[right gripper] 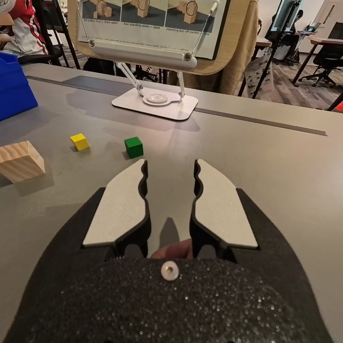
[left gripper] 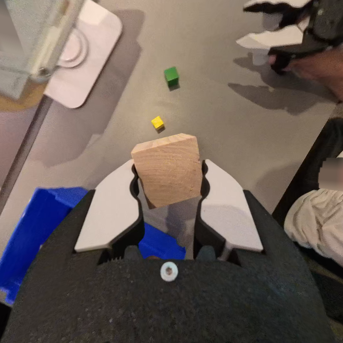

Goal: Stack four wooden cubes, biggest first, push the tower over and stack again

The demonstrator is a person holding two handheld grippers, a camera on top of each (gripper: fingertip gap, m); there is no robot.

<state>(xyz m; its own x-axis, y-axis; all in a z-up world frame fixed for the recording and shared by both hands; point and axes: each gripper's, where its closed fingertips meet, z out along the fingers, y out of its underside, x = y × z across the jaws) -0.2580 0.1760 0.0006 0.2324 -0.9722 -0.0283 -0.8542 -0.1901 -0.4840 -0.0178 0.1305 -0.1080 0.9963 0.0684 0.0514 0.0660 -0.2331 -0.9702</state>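
My left gripper is shut on a plain wooden cube and holds it tilted above the grey table. Beyond it on the table are a small yellow cube and a larger green cube. My right gripper is open and empty, low over the table, just short of the green cube. The yellow cube lies to the left of the green one. A bigger plain wooden cube rests on the table at the far left. The right gripper also shows far right in the left wrist view.
A blue bin stands at the table's left, also under my left gripper. A white stand holding an instruction sheet sits at the back of the table. A black chair and a person's pale clothing are beside the table. The gap from one gripper's tips to the other's is roughly 30 cm.
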